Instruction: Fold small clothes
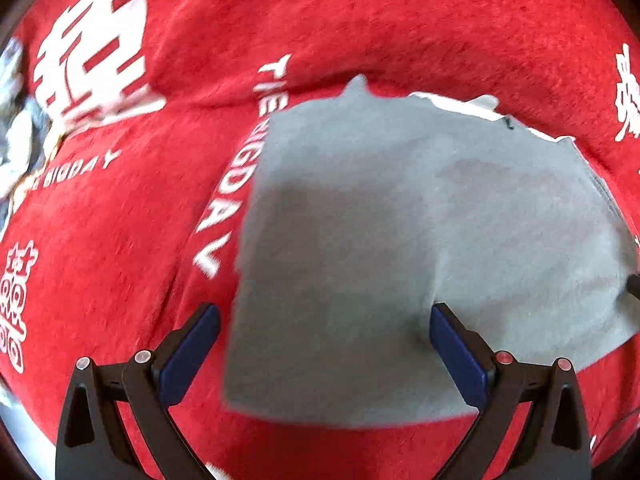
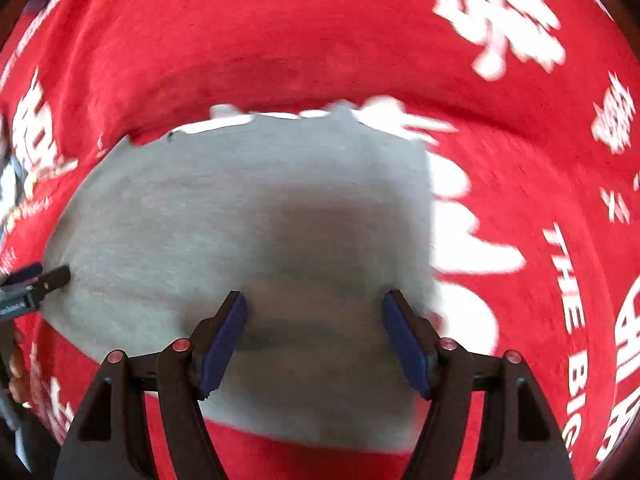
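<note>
A small grey garment [image 1: 400, 248] lies folded flat on a red cloth with white lettering [image 1: 360, 20]; a white label [image 1: 460, 104] shows at its far edge. My left gripper [image 1: 325, 320] is open above the garment's near left part, its left finger over the red cloth. In the right wrist view the same grey garment [image 2: 240, 220] fills the middle. My right gripper [image 2: 315, 308] is open just above its near right part, holding nothing. The left gripper's fingertip [image 2: 56, 276] shows at the garment's left edge.
The red cloth [image 2: 280, 20] covers the whole surface around the garment. A crumpled grey and white item [image 1: 16, 120] lies at the far left edge of the left wrist view.
</note>
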The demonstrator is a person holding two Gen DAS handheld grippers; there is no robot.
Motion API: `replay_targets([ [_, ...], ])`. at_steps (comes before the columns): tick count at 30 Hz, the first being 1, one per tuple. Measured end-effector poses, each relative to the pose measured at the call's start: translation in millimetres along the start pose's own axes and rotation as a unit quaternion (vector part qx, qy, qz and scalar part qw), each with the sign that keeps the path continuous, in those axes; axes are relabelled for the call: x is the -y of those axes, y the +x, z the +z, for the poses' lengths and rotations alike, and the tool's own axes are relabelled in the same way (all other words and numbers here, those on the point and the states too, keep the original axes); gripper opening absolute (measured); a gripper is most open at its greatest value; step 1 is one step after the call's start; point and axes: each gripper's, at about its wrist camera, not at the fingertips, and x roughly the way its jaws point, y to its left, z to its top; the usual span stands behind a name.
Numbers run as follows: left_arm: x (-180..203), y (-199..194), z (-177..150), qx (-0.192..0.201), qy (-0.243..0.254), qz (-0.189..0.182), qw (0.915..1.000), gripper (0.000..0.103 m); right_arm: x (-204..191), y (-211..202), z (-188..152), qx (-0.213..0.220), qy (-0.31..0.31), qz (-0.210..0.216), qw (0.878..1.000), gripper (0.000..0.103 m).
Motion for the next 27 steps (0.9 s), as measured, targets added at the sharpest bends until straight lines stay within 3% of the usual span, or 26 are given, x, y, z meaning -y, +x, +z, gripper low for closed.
replay_targets([
  [2, -7.7, -10.4, -6.2, 0.001, -0.019, 0.016, 0.9997, 0.103, 13.6, -8.5, -6.9, -0.009, 0.019, -0.040, 0.999, 0.074],
  [5, -5.8, -32.9, -26.4, 0.021, -0.033, -0.004, 0.9992, 0.103, 13.0, -32.0, -18.6, 0.018, 0.025, -0.007, 0.999, 0.074],
  [8, 9.0, -34.2, -33.2, 0.010, -0.028, -0.018, 0.9994, 0.103, -24.3, -39.6, -26.7, 0.028, -0.022, 0.028, 0.999, 0.075],
  [10, 24.4, -32.4, -36.3, 0.013, -0.004, -0.008, 0.9999, 0.103, -54.1, -30.4, -31.5, 0.017, -0.060, 0.043, 0.997, 0.075],
  [12, 29.3, -20.5, -39.5, 0.002, 0.013, 0.025, 0.9996, 0.103, -76.5, -15.5, -36.4, 0.009, -0.094, 0.033, 0.995, 0.075],
  [13, 24.9, -14.9, -41.3, -0.009, 0.006, 0.022, 0.9997, 0.103, -78.3, -8.0, -38.2, 0.002, -0.097, 0.020, 0.995, 0.075],
  [14, 12.8, -15.3, -42.9, -0.013, -0.024, -0.005, 0.9996, 0.103, -74.5, 0.8, -39.6, -0.009, -0.092, 0.007, 0.996, 0.074],
  [16, -4.2, -17.7, -46.8, -0.034, -0.051, -0.012, 0.9980, 0.103, -57.2, -1.1, -41.0, 0.006, -0.065, 0.019, 0.998, 0.074],
  [18, -22.5, -25.1, -54.8, -0.024, -0.061, 0.023, 0.9976, 0.103, -34.6, -8.4, -41.2, -0.001, -0.035, 0.015, 0.999, 0.074],
  [20, -38.2, -28.7, -60.3, -0.019, -0.065, 0.031, 0.9972, 0.103, -15.7, -15.9, -43.8, -0.001, -0.018, 0.006, 1.000, 0.074],
  [23, -64.1, -28.5, -65.0, -0.029, -0.101, 0.012, 0.9944, 0.103, 5.5, -29.1, -49.8, -0.002, 0.001, -0.016, 1.000, 0.075],
  [27, -72.0, -28.2, -51.1, -0.024, -0.130, -0.021, 0.9910, 0.103, 22.5, -44.1, -61.8, 0.006, 0.027, -0.007, 1.000, 0.075],
])
